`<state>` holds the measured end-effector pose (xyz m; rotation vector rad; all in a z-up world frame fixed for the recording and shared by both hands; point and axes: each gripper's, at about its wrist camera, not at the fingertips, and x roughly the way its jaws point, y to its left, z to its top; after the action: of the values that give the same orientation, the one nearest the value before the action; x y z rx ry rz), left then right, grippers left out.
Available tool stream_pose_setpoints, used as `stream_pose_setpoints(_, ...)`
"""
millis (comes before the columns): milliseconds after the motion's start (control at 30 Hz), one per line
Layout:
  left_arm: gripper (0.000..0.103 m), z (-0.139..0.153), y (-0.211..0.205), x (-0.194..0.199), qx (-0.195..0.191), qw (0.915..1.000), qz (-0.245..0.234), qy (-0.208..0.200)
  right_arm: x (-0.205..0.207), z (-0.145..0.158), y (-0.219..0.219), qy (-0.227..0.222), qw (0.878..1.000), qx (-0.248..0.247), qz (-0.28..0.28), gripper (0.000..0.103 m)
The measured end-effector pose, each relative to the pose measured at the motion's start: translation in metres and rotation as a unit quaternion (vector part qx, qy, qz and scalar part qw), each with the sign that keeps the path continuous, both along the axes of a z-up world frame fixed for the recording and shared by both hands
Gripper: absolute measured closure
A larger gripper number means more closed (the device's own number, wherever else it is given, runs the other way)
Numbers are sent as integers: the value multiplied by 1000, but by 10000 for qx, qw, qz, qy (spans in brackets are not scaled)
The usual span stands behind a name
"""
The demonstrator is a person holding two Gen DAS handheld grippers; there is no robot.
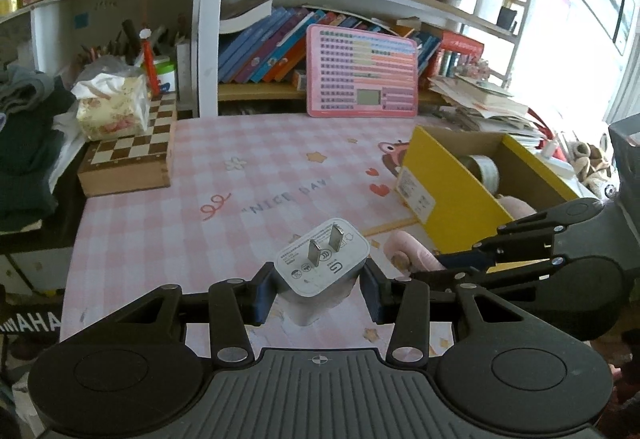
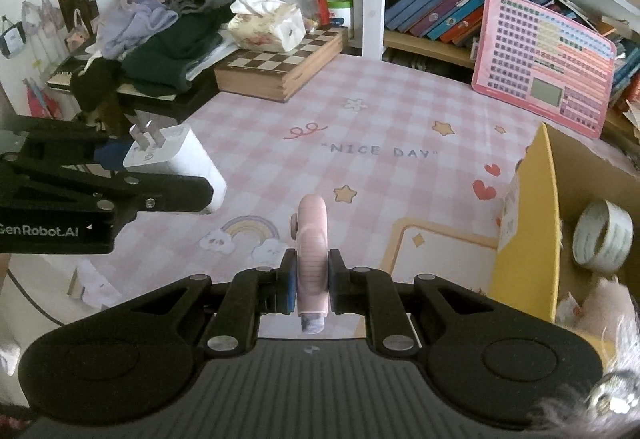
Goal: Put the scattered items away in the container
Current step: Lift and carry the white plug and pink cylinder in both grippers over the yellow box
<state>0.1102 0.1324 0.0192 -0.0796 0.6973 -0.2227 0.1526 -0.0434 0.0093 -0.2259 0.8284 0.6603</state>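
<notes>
Left tongs (image 1: 318, 285) clamped on white charger (image 1: 322, 265), prongs up; right tongs (image 2: 311, 281) pinch pink tube (image 2: 312, 239) edgewise. Both carried above tabletop (image 1: 200, 175). Yellow box (image 1: 452, 195) right of tongs, likely drop-off.

Each fisheye is looking forward and downward along its gripper's fingers — close over the pink mat (image 1: 240, 175). Both views are sharing the yellow box (image 2: 532, 223) — and each other's gripper.

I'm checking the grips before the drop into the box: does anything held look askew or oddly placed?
Nothing alarming. The white charger sits tilted in the left gripper, prongs pointing up. The pink oblong item stands squarely on edge in the right gripper. The yellow box is upright.
</notes>
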Motion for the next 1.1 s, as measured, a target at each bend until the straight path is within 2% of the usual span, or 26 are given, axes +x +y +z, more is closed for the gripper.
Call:
stream_pose_setpoints(300, 60, 3, -8, -39, -180, 9996, -227, 8, -50, 3, -25, 29, 9992, 170, -359, 89)
stream_pose_setpoints(533, 60, 5, -22, -60, -320, 9979, -564, 44, -82, 0, -52, 80, 9957, 237, -893, 89)
stream_pose_setpoints(1100, 60, 1, -82, -61, -533, 9883, -1412, 210, -114, 1, -118, 110, 9821, 206, -1871, 89)
